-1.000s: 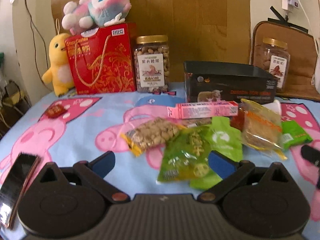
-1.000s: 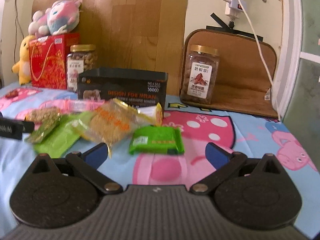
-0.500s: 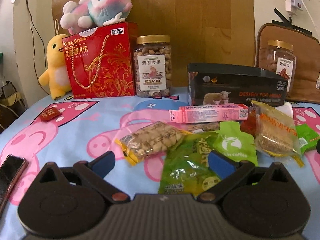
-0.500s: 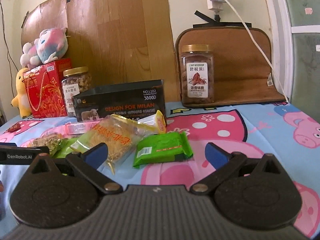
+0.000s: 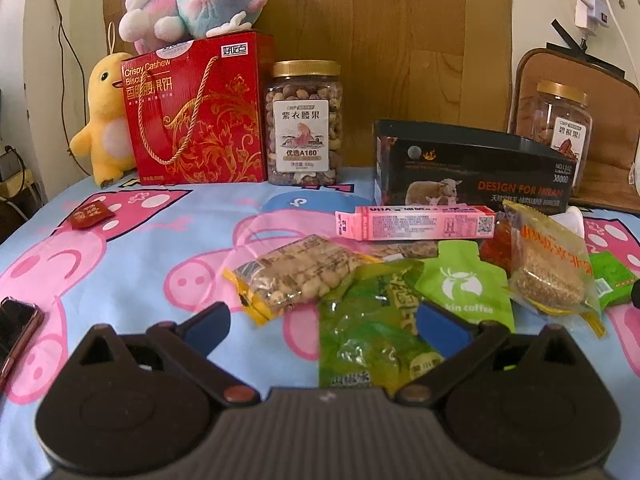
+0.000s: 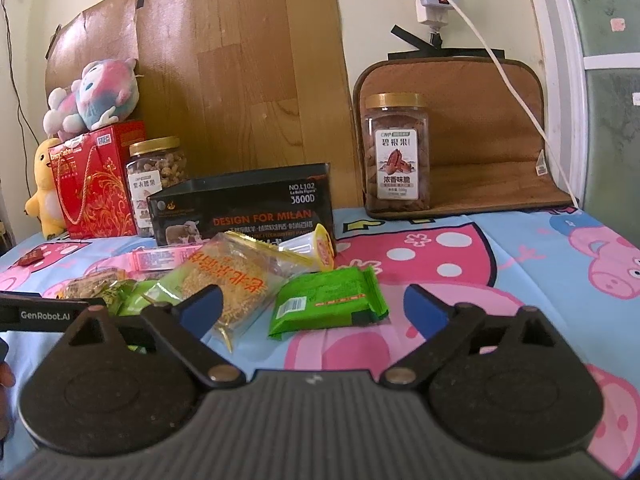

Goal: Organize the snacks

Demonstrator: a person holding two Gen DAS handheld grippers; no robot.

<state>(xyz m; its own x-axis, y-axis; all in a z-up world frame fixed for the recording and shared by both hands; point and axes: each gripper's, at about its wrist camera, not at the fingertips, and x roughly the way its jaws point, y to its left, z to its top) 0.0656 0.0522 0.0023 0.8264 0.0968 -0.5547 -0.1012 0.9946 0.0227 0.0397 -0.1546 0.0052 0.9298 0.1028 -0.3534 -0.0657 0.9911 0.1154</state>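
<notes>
Loose snacks lie in a pile on the pig-print cloth: a nut packet [image 5: 296, 276], a green pickle bag [image 5: 372, 340], a green coffee pouch [image 5: 468, 288], a pink box [image 5: 416, 222], a yellow cake packet [image 5: 548, 268] [image 6: 236, 284], a green wafer packet [image 6: 328, 304] and a jelly cup [image 6: 316, 248]. An open black box [image 5: 472, 176] [image 6: 248, 212] stands behind them. My left gripper [image 5: 320, 324] is open and empty, over the near edge of the pile. My right gripper [image 6: 312, 308] is open and empty, just before the green wafer packet.
A red gift box [image 5: 196, 112], a nut jar [image 5: 306, 124], a second jar [image 6: 398, 156] and plush toys [image 5: 192, 4] line the back wall. A phone [image 5: 16, 328] lies at the left edge. A small red packet [image 5: 90, 214] lies left.
Both views have risen and tilted up. The left gripper has drawn nearer the pile; the right gripper has closed in on the green wafer packet. Both stay open.
</notes>
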